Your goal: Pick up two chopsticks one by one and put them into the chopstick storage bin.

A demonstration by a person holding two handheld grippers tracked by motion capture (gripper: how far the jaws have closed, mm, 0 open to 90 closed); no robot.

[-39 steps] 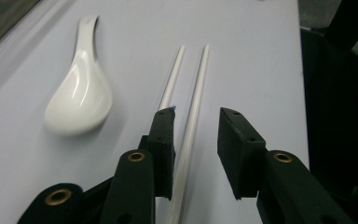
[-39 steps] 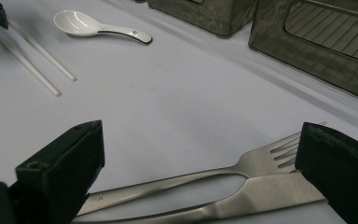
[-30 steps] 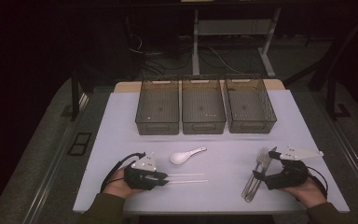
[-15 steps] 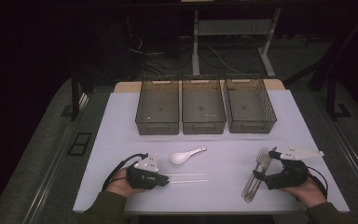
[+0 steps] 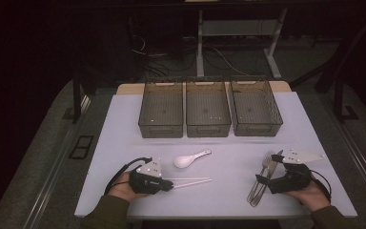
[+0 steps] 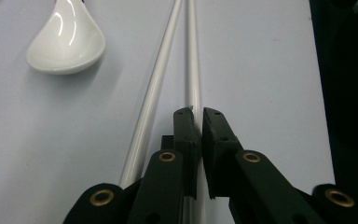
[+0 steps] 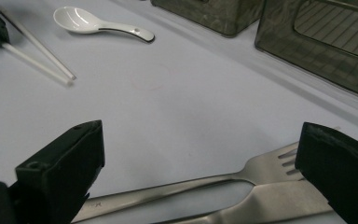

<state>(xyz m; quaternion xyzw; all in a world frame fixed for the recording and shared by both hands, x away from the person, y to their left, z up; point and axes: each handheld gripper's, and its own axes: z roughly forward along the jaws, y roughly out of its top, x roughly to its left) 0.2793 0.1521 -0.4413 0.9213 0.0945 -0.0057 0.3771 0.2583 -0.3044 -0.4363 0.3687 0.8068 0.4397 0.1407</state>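
Two white chopsticks (image 5: 190, 181) lie side by side on the white table top (image 5: 228, 195), front left. My left gripper (image 5: 169, 185) is at their near ends. In the left gripper view it (image 6: 198, 114) is shut on one chopstick (image 6: 193, 70), and the other chopstick (image 6: 156, 88) runs just beside the jaws. A white ceramic spoon (image 5: 190, 159) lies a little beyond them. At the front right two metal forks (image 5: 263, 179) lie together. My right gripper (image 5: 266, 168) is open, with its jaws wide on either side of the forks (image 7: 191, 184), touching neither.
Three dark mesh bins (image 5: 208, 112) stand in a row at the back of the table top. The floor beyond holds cables and table legs. A person's hand and sleeve hold each gripper at the front edge.
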